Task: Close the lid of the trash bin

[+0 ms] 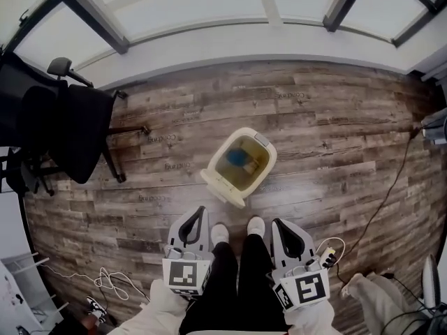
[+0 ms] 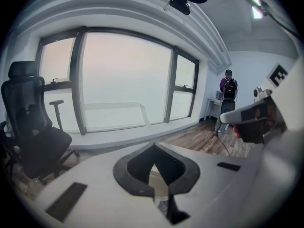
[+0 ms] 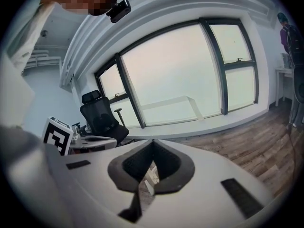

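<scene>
Both empty: holding left gripper (image 1: 199, 215) and right gripper (image 1: 279, 225) shut, short of mid-floor trash bin (image 1: 268, 160), lid (image 1: 223, 188) hanging open; likely pre-approach.

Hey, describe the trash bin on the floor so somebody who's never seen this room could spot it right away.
Start at the wooden floor below the big window. Just ahead of the person's white shoes stands the cream trash bin, lid open, something blue inside. It's the only pale box there; the black office chair sits off to its left.
</scene>
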A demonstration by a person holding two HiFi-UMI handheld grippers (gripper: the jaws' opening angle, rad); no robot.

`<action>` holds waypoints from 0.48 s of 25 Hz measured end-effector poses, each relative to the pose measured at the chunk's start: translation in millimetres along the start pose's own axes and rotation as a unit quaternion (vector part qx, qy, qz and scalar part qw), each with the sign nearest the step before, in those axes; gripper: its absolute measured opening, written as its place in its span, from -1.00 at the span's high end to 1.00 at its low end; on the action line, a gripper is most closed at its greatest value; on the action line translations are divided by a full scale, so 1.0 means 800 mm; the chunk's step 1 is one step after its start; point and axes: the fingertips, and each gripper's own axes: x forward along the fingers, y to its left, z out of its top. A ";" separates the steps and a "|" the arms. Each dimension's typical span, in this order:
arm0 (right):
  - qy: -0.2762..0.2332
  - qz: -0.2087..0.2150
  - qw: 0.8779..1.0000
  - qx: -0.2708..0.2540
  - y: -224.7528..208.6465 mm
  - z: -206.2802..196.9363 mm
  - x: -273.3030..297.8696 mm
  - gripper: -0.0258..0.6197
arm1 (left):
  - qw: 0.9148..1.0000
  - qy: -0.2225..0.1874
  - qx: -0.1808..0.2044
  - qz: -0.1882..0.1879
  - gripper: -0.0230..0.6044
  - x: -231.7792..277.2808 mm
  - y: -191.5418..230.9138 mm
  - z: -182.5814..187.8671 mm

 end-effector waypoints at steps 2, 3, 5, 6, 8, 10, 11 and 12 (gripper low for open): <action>0.002 0.001 1.000 -0.004 -0.005 -0.017 0.014 0.85 | 1.000 0.004 -0.002 0.002 0.91 0.013 0.007 -0.021; 0.004 0.001 1.000 -0.006 -0.008 -0.025 0.021 0.85 | 1.000 0.006 -0.002 0.003 0.91 0.020 0.010 -0.030; 0.008 -0.001 1.000 -0.006 -0.013 -0.042 0.033 0.85 | 1.000 0.010 0.002 0.005 0.91 0.030 0.014 -0.047; 0.010 -0.002 1.000 -0.006 -0.015 -0.051 0.038 0.85 | 1.000 0.011 0.006 0.005 0.91 0.034 0.016 -0.058; 0.015 -0.004 1.000 -0.004 -0.020 -0.067 0.047 0.85 | 1.000 0.015 0.009 0.005 0.91 0.042 0.017 -0.079; 0.019 -0.007 1.000 -0.002 -0.024 -0.080 0.054 0.85 | 1.000 0.020 0.007 0.004 0.91 0.049 0.016 -0.094; 0.021 -0.008 1.000 -0.001 -0.025 -0.085 0.056 0.85 | 1.000 0.022 0.006 0.005 0.91 0.053 0.016 -0.100; 0.021 -0.009 1.000 0.000 -0.027 -0.089 0.058 0.85 | 1.000 0.024 0.006 0.005 0.91 0.057 0.016 -0.106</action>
